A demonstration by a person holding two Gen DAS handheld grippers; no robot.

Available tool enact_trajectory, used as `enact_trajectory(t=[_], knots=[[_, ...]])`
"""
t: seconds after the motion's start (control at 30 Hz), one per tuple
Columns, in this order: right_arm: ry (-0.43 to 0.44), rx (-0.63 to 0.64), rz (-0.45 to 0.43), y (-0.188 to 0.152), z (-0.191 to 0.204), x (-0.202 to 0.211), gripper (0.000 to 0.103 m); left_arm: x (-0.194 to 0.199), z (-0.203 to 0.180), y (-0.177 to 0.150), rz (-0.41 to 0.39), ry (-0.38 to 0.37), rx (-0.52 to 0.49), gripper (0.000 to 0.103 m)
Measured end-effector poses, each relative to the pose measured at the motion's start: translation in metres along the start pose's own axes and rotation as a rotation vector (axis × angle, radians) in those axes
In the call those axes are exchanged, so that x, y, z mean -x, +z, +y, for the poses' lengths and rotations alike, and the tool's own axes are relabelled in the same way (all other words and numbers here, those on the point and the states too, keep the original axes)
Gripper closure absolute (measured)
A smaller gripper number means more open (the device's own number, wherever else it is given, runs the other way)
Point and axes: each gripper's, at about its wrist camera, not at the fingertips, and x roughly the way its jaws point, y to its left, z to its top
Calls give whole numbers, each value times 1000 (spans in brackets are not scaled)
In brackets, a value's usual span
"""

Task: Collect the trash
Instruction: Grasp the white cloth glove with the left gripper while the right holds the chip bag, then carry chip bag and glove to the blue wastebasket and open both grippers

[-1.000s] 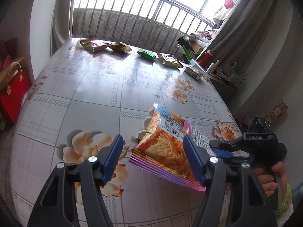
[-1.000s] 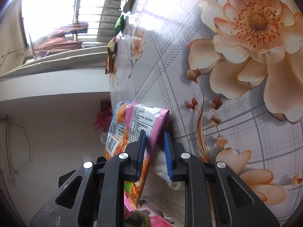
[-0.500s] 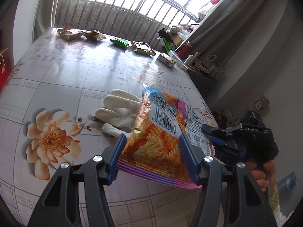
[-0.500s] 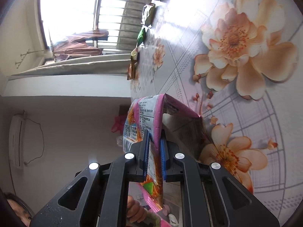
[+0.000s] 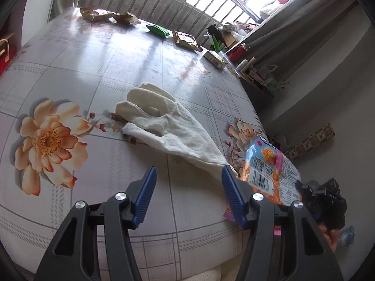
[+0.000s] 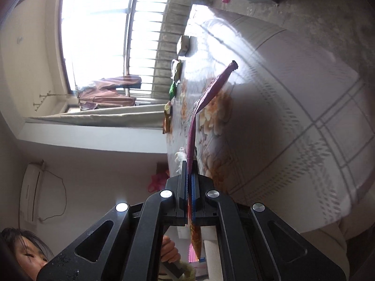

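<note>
Left wrist view: at the bottom of the frame the left gripper [image 5: 188, 194] is seen about half open, with nothing between its blue pads, low over the flowered table [image 5: 70, 75]. At lower right a snack bag [image 5: 269, 171] is held off the table edge by the right gripper [image 5: 302, 186], which is partly hidden behind the bag. In the right wrist view the right gripper [image 6: 189, 182] is clamped fully on the bag [image 6: 206, 98], which is seen edge-on, its long axis running up and away from the jaws.

Just beyond the left pads, at mid-frame, a white glove [image 5: 168, 119] lies flat, its cuff nearest the right-hand pad and its fingers pointing toward the upper left. The glove's long axis thus runs diagonally away from the left gripper, judged the nearer and the free one.

Along the far edge, at the top of the frame, more wrappers [image 5: 185, 39] are spread well apart, uncollected.
</note>
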Motion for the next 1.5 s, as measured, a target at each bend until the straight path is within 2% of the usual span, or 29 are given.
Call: enact_trajectory(t=[0.27, 0.4, 0.5, 0.63, 0.93, 1.17, 1.5], knots=[[-15, 14, -52, -11, -5, 15, 102, -40, -16, 20, -28, 159, -4, 47], [-12, 12, -66, -12, -7, 15, 102, -55, -29, 26, -65, 228, -54, 47], [-11, 11, -68, -10, -8, 11, 102, -65, -37, 28, -84, 289, -127, 48], [-7, 14, -69, -15, -10, 11, 102, -77, -47, 28, -95, 359, -248, 60], [19, -6, -67, -13, -18, 11, 102, -78, -62, 18, -89, 391, -374, 87], [38, -3, -68, -12, -19, 14, 102, -69, -69, 8, -91, 375, -400, 92], [94, 16, -99, -13, -14, 26, 102, -43, -81, 0, -158, 392, -448, 95]])
